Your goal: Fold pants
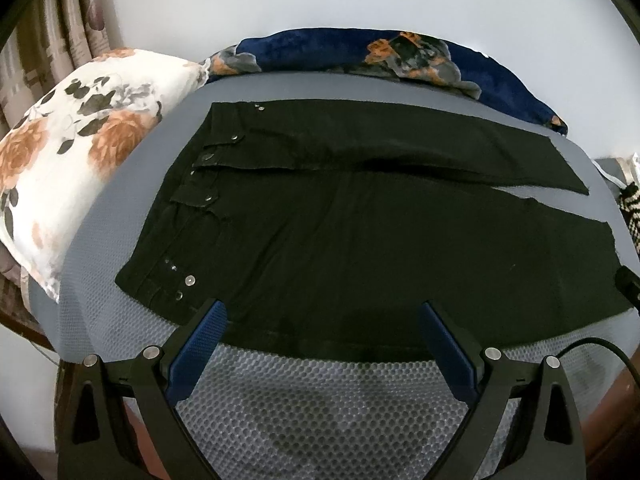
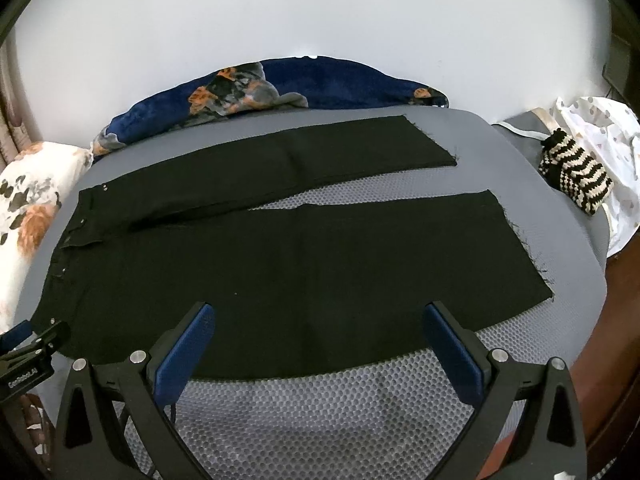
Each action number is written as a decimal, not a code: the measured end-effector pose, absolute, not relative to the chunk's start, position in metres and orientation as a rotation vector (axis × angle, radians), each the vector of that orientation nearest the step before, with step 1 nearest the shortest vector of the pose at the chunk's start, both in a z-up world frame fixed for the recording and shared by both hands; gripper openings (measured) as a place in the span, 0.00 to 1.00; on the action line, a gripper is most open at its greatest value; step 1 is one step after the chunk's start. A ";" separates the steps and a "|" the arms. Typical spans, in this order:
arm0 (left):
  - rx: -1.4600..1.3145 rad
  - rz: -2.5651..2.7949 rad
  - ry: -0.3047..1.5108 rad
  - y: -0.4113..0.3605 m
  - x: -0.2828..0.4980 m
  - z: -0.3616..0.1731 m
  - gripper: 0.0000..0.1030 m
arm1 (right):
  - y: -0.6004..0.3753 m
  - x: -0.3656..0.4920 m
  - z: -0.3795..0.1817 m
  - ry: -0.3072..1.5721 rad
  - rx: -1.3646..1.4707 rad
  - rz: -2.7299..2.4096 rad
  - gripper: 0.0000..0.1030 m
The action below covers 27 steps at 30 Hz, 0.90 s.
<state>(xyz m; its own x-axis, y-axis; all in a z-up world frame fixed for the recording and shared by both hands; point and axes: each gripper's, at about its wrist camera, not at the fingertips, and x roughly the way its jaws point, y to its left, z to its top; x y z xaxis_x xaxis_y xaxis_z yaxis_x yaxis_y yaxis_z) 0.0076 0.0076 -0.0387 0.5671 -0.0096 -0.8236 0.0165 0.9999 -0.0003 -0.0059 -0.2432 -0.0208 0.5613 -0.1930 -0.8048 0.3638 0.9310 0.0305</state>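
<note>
Black pants (image 1: 360,240) lie flat on a grey mesh mat (image 1: 320,412), waistband with metal studs to the left, both legs stretched to the right. In the right wrist view the pants (image 2: 280,264) show a gap between the legs and frayed hems at the right. My left gripper (image 1: 322,308) is open and empty over the near edge of the pants by the waist. My right gripper (image 2: 320,312) is open and empty over the near edge of the near leg. The left gripper also shows at the left edge of the right wrist view (image 2: 32,352).
A white floral pillow (image 1: 68,152) lies left of the mat. A dark blue floral blanket (image 1: 380,56) runs along the far side against the white wall. A black-and-white striped knit item (image 2: 576,176) and white cloth (image 2: 608,136) lie at the right.
</note>
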 end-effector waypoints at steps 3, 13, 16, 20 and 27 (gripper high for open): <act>0.013 -0.023 0.962 0.006 0.007 -0.038 0.94 | -0.244 -0.006 -0.022 0.916 0.206 -0.330 1.00; 0.013 -0.064 0.959 0.002 0.006 -0.038 0.94 | -0.247 -0.007 -0.029 0.931 0.209 -0.334 1.00; 0.009 -0.080 0.967 0.001 0.007 -0.039 0.94 | -0.246 -0.007 -0.029 0.927 0.206 -0.333 1.00; 0.011 -0.074 0.965 -0.001 0.008 -0.039 0.94 | -0.246 -0.007 -0.028 0.916 0.191 -0.341 1.00; 0.025 -0.059 0.956 -0.001 0.008 -0.038 0.94 | -0.247 -0.007 -0.028 0.910 0.188 -0.349 1.00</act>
